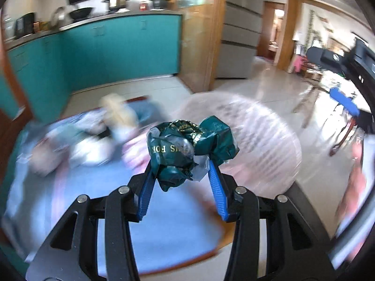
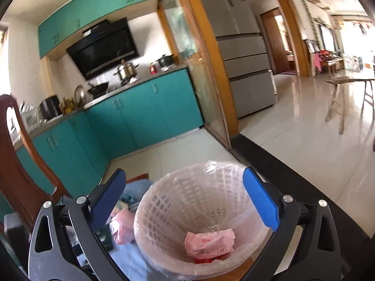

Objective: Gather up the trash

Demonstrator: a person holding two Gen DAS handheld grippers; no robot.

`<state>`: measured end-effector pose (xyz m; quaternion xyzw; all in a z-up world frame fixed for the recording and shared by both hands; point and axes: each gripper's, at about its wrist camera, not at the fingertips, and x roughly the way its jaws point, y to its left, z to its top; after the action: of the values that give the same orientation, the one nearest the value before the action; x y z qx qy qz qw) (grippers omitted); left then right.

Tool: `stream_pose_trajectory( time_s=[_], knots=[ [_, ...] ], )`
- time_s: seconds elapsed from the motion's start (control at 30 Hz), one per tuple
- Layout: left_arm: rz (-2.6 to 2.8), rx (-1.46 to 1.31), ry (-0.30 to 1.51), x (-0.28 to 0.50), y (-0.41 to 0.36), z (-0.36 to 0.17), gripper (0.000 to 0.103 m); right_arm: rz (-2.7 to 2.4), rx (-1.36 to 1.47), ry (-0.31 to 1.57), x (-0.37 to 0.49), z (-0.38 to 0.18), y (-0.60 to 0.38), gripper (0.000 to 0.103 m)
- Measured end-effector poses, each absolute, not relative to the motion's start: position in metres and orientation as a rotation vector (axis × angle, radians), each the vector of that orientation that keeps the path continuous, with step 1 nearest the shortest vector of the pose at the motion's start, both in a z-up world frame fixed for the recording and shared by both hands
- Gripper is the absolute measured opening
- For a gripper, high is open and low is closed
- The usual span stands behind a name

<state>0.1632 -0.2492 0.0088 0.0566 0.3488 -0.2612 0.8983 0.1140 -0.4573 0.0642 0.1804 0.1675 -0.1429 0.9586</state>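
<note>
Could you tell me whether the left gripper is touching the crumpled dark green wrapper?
Touching: the left wrist view shows the left gripper with both blue fingers pinching the crumpled dark green wrapper.

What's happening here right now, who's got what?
The left gripper is shut on a crumpled green wrapper, carried above the blue-covered table with the lined bin just beyond it. The right gripper is open and holds nothing, poised over the bin, which already holds a pink bag. More litter lies on the table, blurred.
</note>
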Motion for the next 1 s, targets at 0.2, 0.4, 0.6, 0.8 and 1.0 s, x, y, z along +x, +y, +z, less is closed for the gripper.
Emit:
stream_pose_trajectory(
  time_s=[0.2, 0.4, 0.6, 0.8, 1.0],
  knots=[
    [-0.555, 0.172, 0.691, 0.179, -0.307, 0.006, 0.076, -0.324, 0.431, 0.310, 0.109, 0.065, -0.479, 0.098],
    [-0.412, 0.125, 0.676, 0.169, -0.222, 0.011, 0.090, -0.290, 0.399, 0.350, 0.115, 0.060, -0.468, 0.098],
    [-0.224, 0.129, 0.647, 0.148, -0.101, 0.025, 0.095, -0.177, 0.295, 0.430, 0.129, 0.053, -0.423, 0.098],
    [-0.090, 0.031, 0.613, 0.131, -0.020, 0.018, 0.098, -0.029, 0.163, 0.509, 0.132, 0.042, -0.352, 0.098],
    [-0.083, 0.061, 0.634, 0.135, -0.010, 0.007, 0.098, 0.084, 0.026, 0.568, 0.127, 0.025, -0.291, 0.098]
  ],
)
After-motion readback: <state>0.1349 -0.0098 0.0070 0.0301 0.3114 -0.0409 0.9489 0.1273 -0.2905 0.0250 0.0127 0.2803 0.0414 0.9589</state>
